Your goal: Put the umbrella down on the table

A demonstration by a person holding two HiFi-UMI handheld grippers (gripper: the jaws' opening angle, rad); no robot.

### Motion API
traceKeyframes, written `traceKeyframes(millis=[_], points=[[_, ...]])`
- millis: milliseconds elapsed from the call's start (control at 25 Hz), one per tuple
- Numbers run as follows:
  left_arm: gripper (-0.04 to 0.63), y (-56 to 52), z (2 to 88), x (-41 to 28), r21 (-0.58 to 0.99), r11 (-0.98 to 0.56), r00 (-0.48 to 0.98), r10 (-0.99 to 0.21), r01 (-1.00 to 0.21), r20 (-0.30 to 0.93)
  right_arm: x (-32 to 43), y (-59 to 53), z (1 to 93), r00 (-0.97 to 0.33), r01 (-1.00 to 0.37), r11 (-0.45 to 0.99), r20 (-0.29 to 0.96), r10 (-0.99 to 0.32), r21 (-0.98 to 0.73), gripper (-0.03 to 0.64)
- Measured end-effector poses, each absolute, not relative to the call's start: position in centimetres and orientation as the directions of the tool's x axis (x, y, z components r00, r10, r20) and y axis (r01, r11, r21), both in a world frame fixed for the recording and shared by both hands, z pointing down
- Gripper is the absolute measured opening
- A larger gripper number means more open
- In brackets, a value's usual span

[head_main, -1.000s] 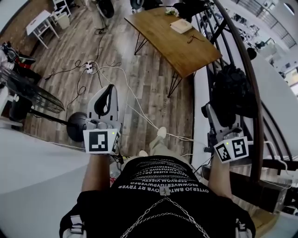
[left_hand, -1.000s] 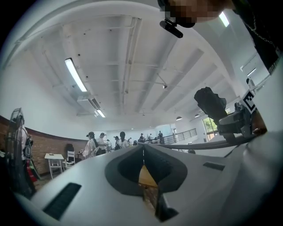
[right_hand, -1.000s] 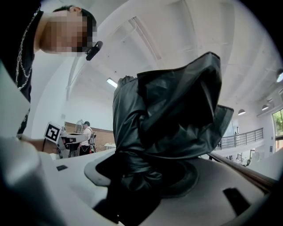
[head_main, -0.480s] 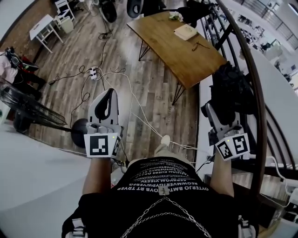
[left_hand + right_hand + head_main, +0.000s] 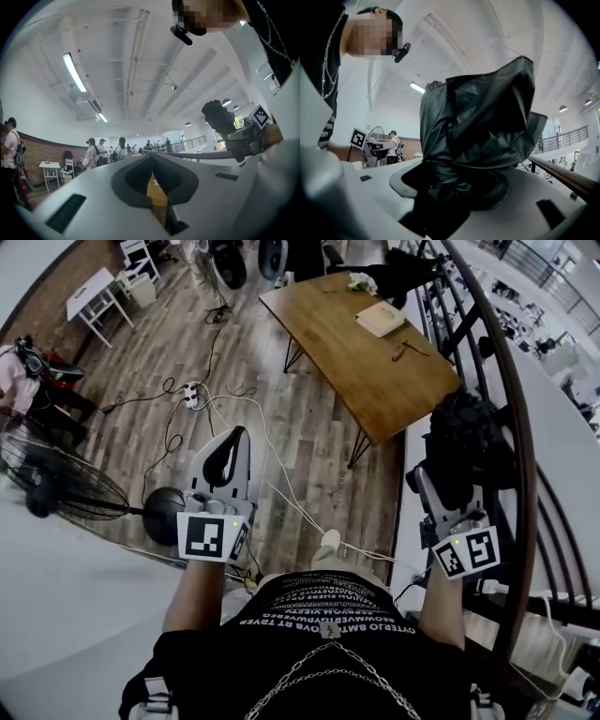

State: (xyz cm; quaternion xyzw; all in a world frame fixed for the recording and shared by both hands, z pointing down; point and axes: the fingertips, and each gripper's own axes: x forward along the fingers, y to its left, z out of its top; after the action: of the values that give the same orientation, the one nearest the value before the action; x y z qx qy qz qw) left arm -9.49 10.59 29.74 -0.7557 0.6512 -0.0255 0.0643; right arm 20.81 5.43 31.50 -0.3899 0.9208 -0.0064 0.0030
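Observation:
A black folded umbrella (image 5: 469,439) stands up out of my right gripper (image 5: 442,486), which is shut on its lower end. In the right gripper view the umbrella's crumpled fabric (image 5: 483,117) fills the space between the jaws and hides their tips. The wooden table (image 5: 375,371) lies ahead at the upper middle of the head view, well apart from both grippers. My left gripper (image 5: 232,448) is held level on the left, jaws together with nothing in them. In the left gripper view its tips meet (image 5: 151,157) and a strip of the wooden table (image 5: 157,197) shows between the jaws.
A book (image 5: 380,319), glasses (image 5: 403,351) and flowers (image 5: 360,282) lie on the table. A dark railing (image 5: 511,418) runs along the right. Cables and a power strip (image 5: 191,390) cross the wooden floor. A standing fan (image 5: 56,488) is at the left, and people stand far off (image 5: 96,152).
Both grippers have moved forward towards the table, which now sits lower and nearer in the head view. The umbrella stays in the right gripper's hold.

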Motion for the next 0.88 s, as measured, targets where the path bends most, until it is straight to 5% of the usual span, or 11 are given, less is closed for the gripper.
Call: traceKeyframes(millis=[880], points=[[0.029, 2.9, 31.2, -7.0, -0.163, -0.052, 0.056, -0.998, -0.985, -0.018, 22.4, -4.0, 32.2, -0.782, -0.623, 0.782, -0.010, -0.623, -0.033, 0.273]])
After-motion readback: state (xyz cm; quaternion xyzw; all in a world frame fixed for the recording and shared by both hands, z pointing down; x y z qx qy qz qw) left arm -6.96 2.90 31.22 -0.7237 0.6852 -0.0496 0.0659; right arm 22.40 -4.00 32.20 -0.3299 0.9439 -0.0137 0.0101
